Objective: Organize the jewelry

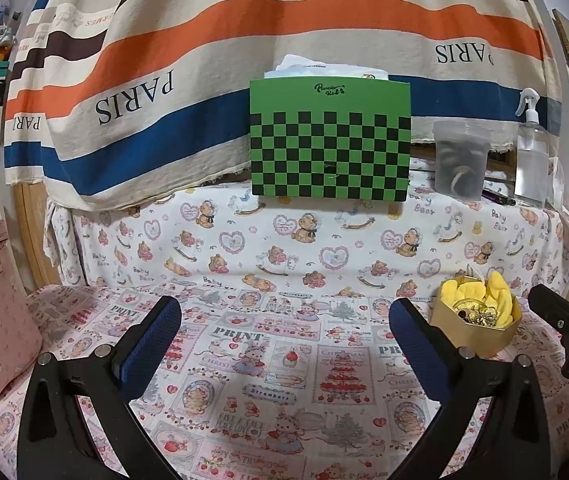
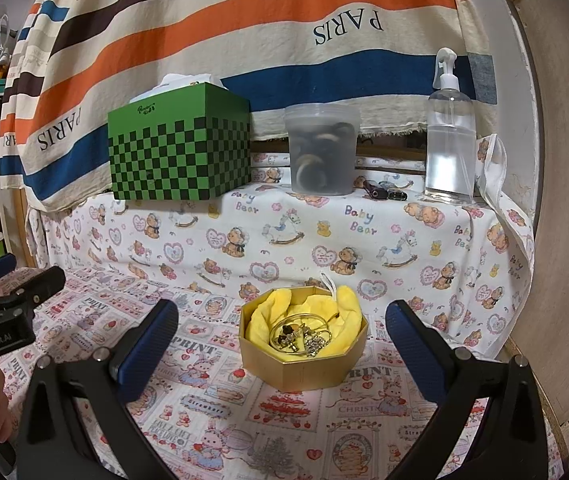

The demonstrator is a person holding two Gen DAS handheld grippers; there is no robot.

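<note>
A: How is the scene laid out, from the big things down?

B: A printed cloth (image 2: 284,420) is spread over the surface, with a green box (image 2: 180,148), a tub (image 2: 322,152) and a spray bottle (image 2: 450,140) set on the raised ledge behind. Nearer, a gold box (image 2: 304,368) lined with yellow cloth (image 2: 348,304) is seen, and the jewelry (image 2: 300,334) is piled in its middle.

A: And the hand-held grippers?

B: Both are held with fingers wide apart and nothing between them. The right hand-held gripper (image 2: 282,344) is lined up on the gold box, which sits just ahead of its fingers. The left hand-held gripper (image 1: 284,340) is pointed at bare cloth, with the gold box off to its right.

A: Which step is in hand?

B: That cannot be settled. The pile in the box would fit pieces waiting to be sorted out, and equally pieces already gathered in. Any pick would call for a fine pinch on one thin piece, since the pieces are tangled.

A: What is hard to make out?

B: The pieces cannot be counted or told apart; a thin bangle and some chain are guessed at. The tub's contents are blurred by its cloudy wall, and the small dark items (image 2: 384,192) beside it cannot be identified.
</note>
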